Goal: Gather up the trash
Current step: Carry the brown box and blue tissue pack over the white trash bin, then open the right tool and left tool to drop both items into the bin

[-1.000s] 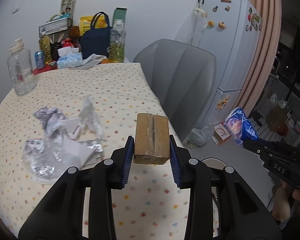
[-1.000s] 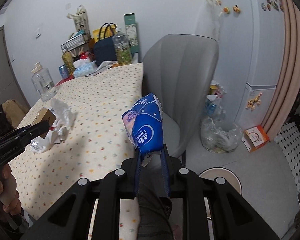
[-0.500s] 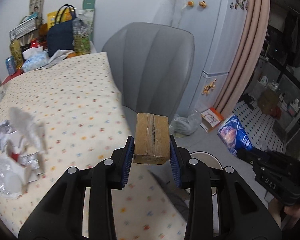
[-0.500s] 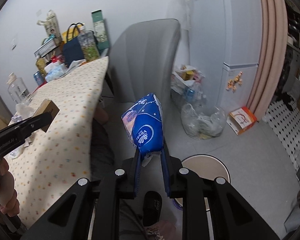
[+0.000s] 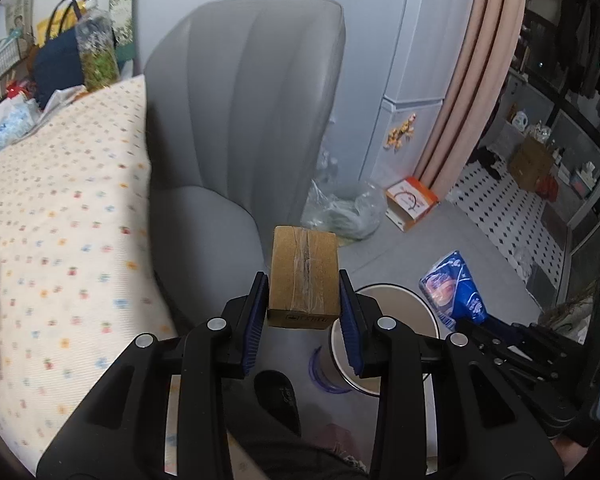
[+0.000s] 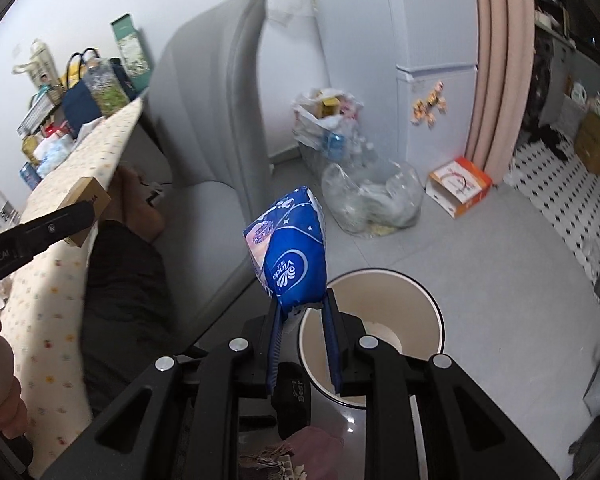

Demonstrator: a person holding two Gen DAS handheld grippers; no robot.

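My left gripper is shut on a small brown cardboard box sealed with tape, held in the air beside the table edge and above the floor. The box also shows in the right wrist view. My right gripper is shut on a blue tissue wrapper, which also shows in the left wrist view. A round beige trash bin stands open on the floor right below both grippers; it also shows in the left wrist view.
A grey chair stands by the table with the dotted cloth. A clear bag of trash, an orange and white box and a white fridge are on the far side. A person's leg is under the table.
Both grippers have swung right and down, away from the table, and now hang over the trash bin. Both still hold their items.
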